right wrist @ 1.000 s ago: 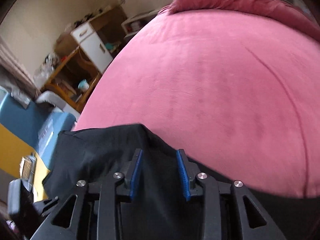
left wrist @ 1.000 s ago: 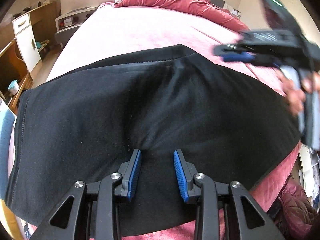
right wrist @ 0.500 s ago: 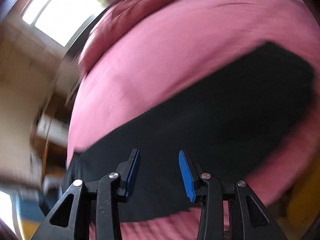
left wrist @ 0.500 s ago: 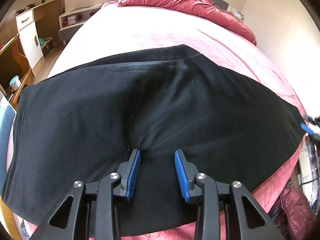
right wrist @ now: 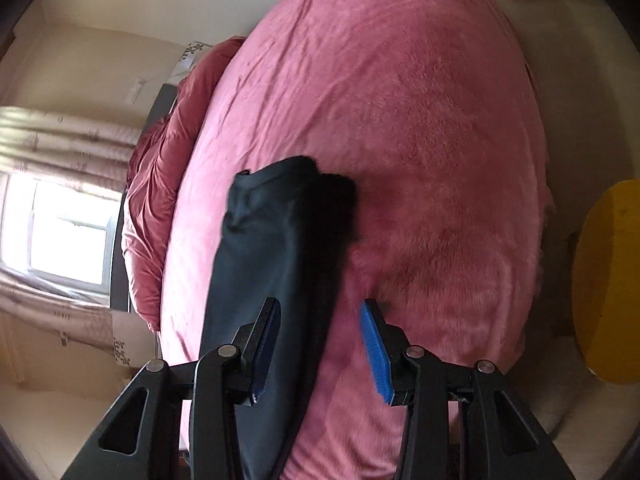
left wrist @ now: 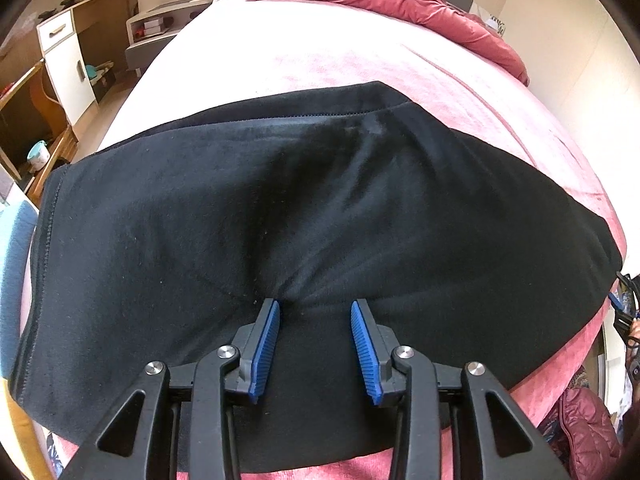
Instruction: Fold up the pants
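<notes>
Two grippers work over black pants spread flat across the pink bed; the left gripper hovers level above the cloth's near middle, jaws parted; the right gripper, rolled sideways, straddles the pants' edge, jaws parted, unclamped.

Right gripper, a second ago above far edge of black pants facing cabinet side of room, has swung round; now looks along pants' length toward window, jaws apart, cloth edge between them. In left wrist view, right gripper has dropped from upper right, over pink bedspread, to right frame edge beside pants end; only sliver shows. Left camera view has tilted slightly, more of far bed showing.
</notes>
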Demonstrator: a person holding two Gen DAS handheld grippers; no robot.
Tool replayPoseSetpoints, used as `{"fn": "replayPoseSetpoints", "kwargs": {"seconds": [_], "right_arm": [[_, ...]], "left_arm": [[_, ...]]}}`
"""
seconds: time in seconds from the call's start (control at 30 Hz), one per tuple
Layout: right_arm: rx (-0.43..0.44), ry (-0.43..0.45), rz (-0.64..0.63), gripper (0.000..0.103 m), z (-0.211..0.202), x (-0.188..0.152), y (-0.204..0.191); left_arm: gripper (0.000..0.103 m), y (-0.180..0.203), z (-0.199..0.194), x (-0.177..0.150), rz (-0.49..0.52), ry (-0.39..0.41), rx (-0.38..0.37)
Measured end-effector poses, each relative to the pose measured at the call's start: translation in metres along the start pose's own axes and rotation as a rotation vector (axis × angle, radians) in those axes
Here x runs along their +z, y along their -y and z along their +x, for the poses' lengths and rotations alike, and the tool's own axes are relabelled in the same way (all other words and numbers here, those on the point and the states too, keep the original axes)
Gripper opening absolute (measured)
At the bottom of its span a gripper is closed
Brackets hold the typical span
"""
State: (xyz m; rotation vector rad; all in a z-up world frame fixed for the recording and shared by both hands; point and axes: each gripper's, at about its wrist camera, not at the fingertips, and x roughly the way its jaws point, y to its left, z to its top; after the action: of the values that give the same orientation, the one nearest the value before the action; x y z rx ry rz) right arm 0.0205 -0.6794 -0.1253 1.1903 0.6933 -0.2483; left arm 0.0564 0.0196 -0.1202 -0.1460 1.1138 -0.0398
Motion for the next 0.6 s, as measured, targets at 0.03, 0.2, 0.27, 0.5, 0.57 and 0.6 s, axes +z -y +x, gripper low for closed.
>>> {"fn": "replayPoseSetpoints", "kwargs": {"seconds": [0.03, 0.2, 0.27, 0.5, 0.57, 0.6], "right_arm": [[0.015, 0.002, 0.009, 0.043, 0.004, 0.001, 0.001], [0.052, 0.011, 0.019, 0.043, 0.023, 0.017, 0.001], [0.05, 0.018, 0.012, 0.037, 0.03, 0.025, -0.004], [0.062, 0.003, -0.276, 0.017, 0.015, 0.019, -0.077], [0.096, -0.015, -0.376, 0.017, 0.006, 0.008, -0.106], [0.109, -0.032, -0.433, 0.017, 0.003, 0.0, -0.123]], "left_arm": [[0.038, 0.001, 0.0, 0.001, -0.001, -0.003, 0.004], [0.038, 0.009, 0.003, 0.008, 0.001, -0.018, 0.026], [0.039, 0.013, 0.004, 0.011, 0.008, -0.025, 0.033], [0.038, 0.012, -0.002, 0.025, -0.029, -0.036, 0.016], [0.038, 0.01, -0.004, 0.028, -0.051, -0.031, -0.004], [0.038, 0.009, -0.005, 0.03, -0.062, -0.026, -0.019]]}}
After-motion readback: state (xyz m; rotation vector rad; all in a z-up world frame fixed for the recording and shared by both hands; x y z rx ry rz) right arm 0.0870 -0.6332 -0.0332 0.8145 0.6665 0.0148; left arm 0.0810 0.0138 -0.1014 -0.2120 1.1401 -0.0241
